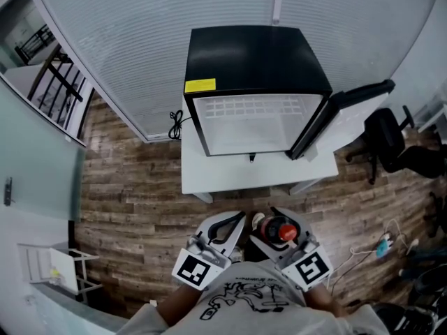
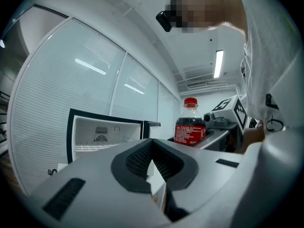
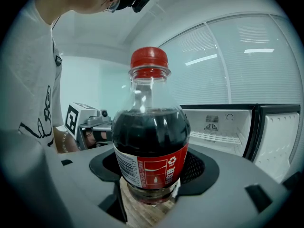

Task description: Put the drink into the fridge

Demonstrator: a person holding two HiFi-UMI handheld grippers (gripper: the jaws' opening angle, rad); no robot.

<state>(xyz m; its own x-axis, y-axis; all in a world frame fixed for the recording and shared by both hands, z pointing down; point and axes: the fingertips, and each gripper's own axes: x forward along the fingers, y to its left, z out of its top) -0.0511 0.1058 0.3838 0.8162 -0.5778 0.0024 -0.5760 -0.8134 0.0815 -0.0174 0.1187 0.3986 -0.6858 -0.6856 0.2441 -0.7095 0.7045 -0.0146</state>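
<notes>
The drink, a cola bottle with a red cap (image 1: 285, 233) and red label, stands upright between the jaws of my right gripper (image 1: 274, 219), which is shut on its lower body (image 3: 149, 146). My left gripper (image 1: 236, 222) is beside it, shut with nothing in it; its dark pads meet at the tips (image 2: 151, 144). Both grippers are held close to the person's chest, over the wood floor. The black mini fridge (image 1: 251, 58) sits ahead on a low white table (image 1: 209, 176). Its door (image 1: 349, 107) swings open to the right, and the white inside (image 1: 248, 128) shows a wire shelf.
A black office chair (image 1: 391, 142) stands right of the fridge door. A power cord (image 1: 174, 125) hangs at the table's left. A black rack (image 1: 59, 86) is far left, a white stand (image 1: 49, 264) near left, and loose cables (image 1: 380, 246) lie on the floor to the right.
</notes>
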